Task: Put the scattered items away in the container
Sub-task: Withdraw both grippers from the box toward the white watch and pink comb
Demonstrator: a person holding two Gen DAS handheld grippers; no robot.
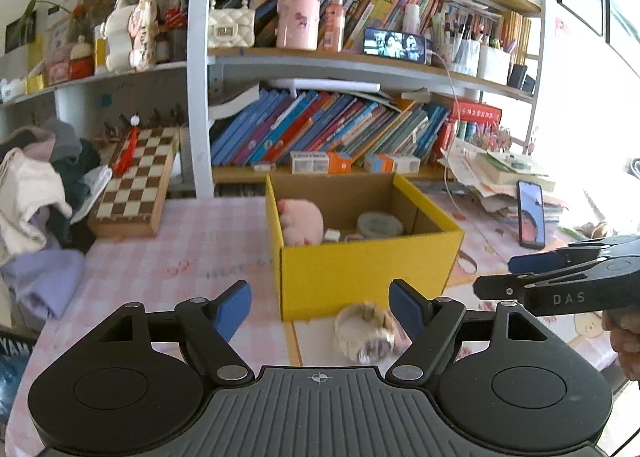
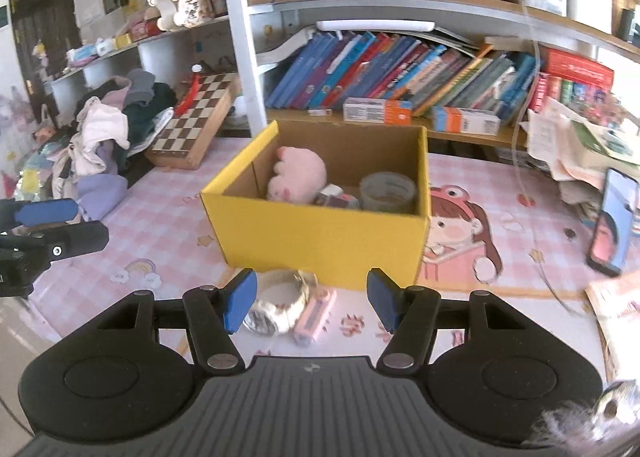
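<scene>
On the bench (image 2: pixel 168 225) my yellow box (image 2: pixel 320 233) already held a plush toy (image 2: pixel 298 175) and tape roll (image 2: pixel 387 191). Both my left claw (image 1: pixel 320 307) and right claw (image 2: pixel 312 297) stood apart, empty. The watch (image 2: pixel 276 305) lay before the box: light, stiff, probably best pinched across its band. The small pink item (image 2: pixel 314 315) beside it was too blurred to identify.

The box (image 2: pixel 320 233) on the table (image 2: pixel 160 225) holds a plush toy (image 2: pixel 298 175) and tape roll (image 2: pixel 387 191); before it lie a watch (image 2: pixel 280 303) and comb (image 2: pixel 314 315).
</scene>
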